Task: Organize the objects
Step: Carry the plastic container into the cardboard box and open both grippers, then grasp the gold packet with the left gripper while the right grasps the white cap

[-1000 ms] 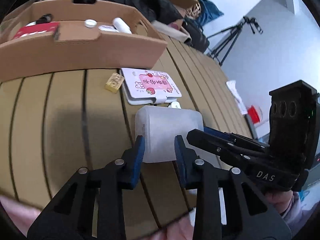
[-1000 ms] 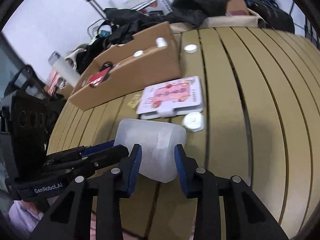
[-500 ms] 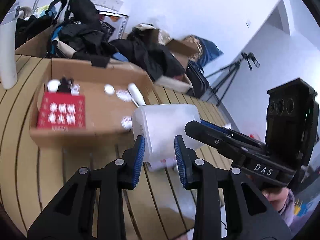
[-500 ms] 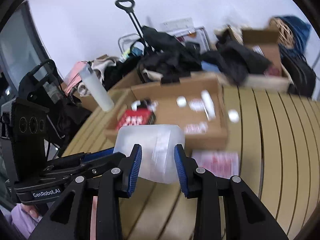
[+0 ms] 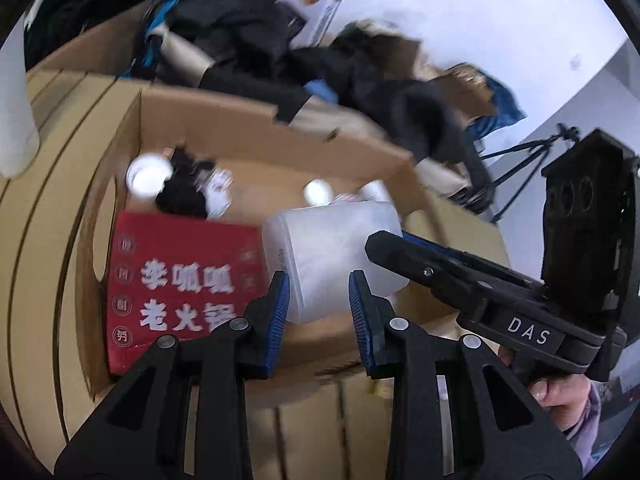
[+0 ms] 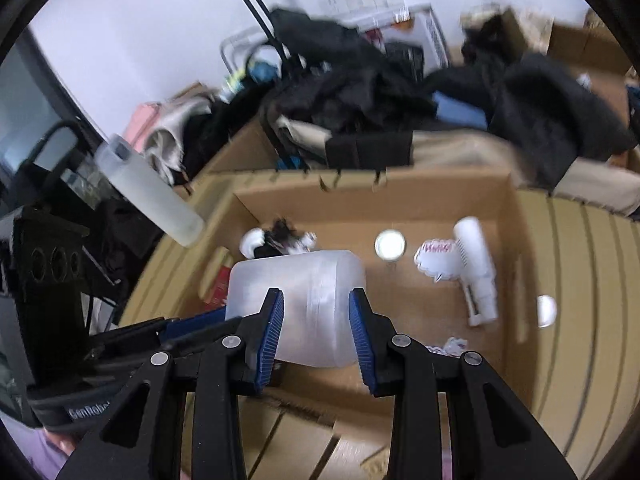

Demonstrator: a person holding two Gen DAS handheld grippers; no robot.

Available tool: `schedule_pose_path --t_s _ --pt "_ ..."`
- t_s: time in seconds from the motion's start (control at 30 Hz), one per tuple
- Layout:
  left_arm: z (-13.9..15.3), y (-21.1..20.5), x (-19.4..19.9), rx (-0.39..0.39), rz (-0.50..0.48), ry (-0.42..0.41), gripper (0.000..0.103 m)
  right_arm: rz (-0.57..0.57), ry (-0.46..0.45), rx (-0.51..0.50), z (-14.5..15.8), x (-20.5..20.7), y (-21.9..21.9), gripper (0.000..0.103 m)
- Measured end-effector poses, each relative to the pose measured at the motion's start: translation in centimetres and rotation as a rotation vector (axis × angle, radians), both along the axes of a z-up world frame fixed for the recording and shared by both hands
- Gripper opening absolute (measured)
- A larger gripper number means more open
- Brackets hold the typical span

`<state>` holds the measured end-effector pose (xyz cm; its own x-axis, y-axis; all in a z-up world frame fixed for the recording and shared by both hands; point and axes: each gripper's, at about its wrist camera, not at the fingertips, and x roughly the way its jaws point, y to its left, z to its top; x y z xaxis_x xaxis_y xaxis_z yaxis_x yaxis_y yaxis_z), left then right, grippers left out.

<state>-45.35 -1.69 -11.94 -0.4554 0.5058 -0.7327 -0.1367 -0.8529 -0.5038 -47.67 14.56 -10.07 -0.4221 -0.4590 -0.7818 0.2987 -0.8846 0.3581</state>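
While the two tongs share the load, a cloudy white plastic tub [image 5: 332,256] hangs in the air above the open cardboard box [image 5: 260,148], just inside the box's near wall and clear of its floor. The left gripper [image 5: 317,280] has its blue pads set against the tub's near edge, one on each side, and the right gripper [image 6: 316,296] grips it the same way from the other flank. Both look clamped on the tub, jaws only part closed around it, though the exact contact spots are hidden behind the tub's own wall.

The step in hand seems to be the drop-off: the tub is held above the box and not yet set down. Inside the box, a red packet [image 5: 180,276] fills the left near corner, a white tube [image 6: 476,268] lies toward the right wall, and a small white cap [image 6: 390,245] sits near the middle of the floor. The bare patch of the box floor under and just beyond the tub looks like the natural landing place. The next move probably calls for lowering both hands together, keeping the tub level and off the red packet, then easing both sets of jaws apart.

The tub is squat with rounded corners. Its longer side runs across from one gripper to the other, roughly along the box's near wall. Which way its mouth faces I cannot tell.
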Motion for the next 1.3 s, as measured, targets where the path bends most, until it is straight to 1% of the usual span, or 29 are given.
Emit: schedule_pose_path --t_s 0.07,0.13,0.23,0.3,0.37,0.43,0.47,0.5,0.53,0.57,0.6,0.63,0.67,0.7,0.73,0.8,0.83,0.87,0.93,1.0,1.07,1.17,1.23,1.3 --pt "-0.6 -0.1 0.2 0.023 -0.013 0.012 0.027 -0.017 -0.027 0.013 -1.5 -0.3 -0.1 0.037" --pt "-0.7 0.2 0.4 0.021 -0.023 0.016 0.027 -0.031 -0.044 0.005 -2.1 -0.4 0.3 0.037" --pt "-0.6 1.4 0.9 -0.028 -0.057 0.004 0.028 -0.042 -0.061 -0.004 -2.3 0.1 0.9 0.037" --pt "-0.6 2.2 1.7 -0.044 -0.077 -0.003 0.028 -0.041 -0.072 0.014 -2.4 0.8 1.1 0.037" --pt "-0.4 2.8 2.9 -0.069 -0.095 0.009 0.03 -0.028 -0.086 0.031 -2.7 1.6 1.2 0.037" --pt "0.0 2.5 4.0 -0.082 -0.081 0.045 0.04 -0.022 -0.108 0.031 -3.0 2.1 1.3 0.037" --pt "0.2 2.3 4.3 -0.089 -0.065 0.05 0.054 -0.014 -0.106 0.041 -2.8 2.5 1.3 0.037" --pt "0.7 1.9 4.6 -0.105 -0.039 0.058 0.06 -0.008 -0.097 0.059 -2.4 2.6 1.1 0.037" --pt "1.3 1.6 4.7 -0.12 -0.02 0.065 0.062 -0.001 -0.086 0.076 -1.9 2.8 1.1 0.037" --pt "2.4 1.1 4.8 -0.147 0.006 0.071 0.072 0.012 -0.067 0.095 -0.8 3.1 1.1 0.037" --pt "3.4 0.7 5.0 -0.169 0.028 0.076 0.084 0.022 -0.051 0.109 0.1 3.3 1.0 0.038" --pt "4.6 0.2 5.3 -0.188 0.058 0.095 0.088 0.027 -0.031 0.133 1.1 3.5 1.0 0.042" --pt "6.2 -0.4 5.9 -0.202 0.089 0.133 0.094 0.027 0.013 0.181 2.9 4.0 1.1 0.062" --pt "8.0 -0.9 6.6 -0.231 0.119 0.177 0.103 0.026 0.05 0.202 4.2 4.4 1.2 0.095" --pt "9.7 -1.1 7.5 -0.279 0.149 0.22 0.103 0.03 0.092 0.212 5.6 5.0 1.3 0.103" --pt "11.9 -1.4 8.9 -0.356 0.184 0.273 0.103 0.029 0.165 0.228 8.4 6.5 1.8 0.103" --pt "12.7 -1.4 9.5 -0.383 0.19 0.287 0.103 0.024 0.182 0.235 9.3 7.1 2.1 0.103" --pt "13.4 -1.4 10.3 -0.397 0.192 0.291 0.103 0.014 0.196 0.241 10.1 7.9 2.4 0.103" --pt "14.4 -1.5 11.7 -0.385 0.192 0.282 0.103 0.007 0.203 0.238 10.8 9.2 2.9 0.103" --pt "15.1 -1.2 13.3 -0.376 0.168 0.28 0.103 0.004 0.201 0.238 11.1 10.4 3.2 0.103" --pt "15.7 -0.7 15.0 -0.398 0.146 0.301 0.103 0.004 0.209 0.25 11.6 11.9 3.6 0.103" --pt "15.9 -0.2 18.1 -0.435 0.158 0.329 0.103 -0.009 0.231 0.246 12.1 14.7 4.6 0.103" --pt "15.0 0.1 20.7 -0.452 0.187 0.305 0.103 -0.022 0.254 0.236 12.2 17.3 5.7 0.103" --pt "14.1 0.6 23.5 -0.467 0.179 0.286 0.103 -0.047 0.297 0.212 11.9 20.8 6.8 0.103"
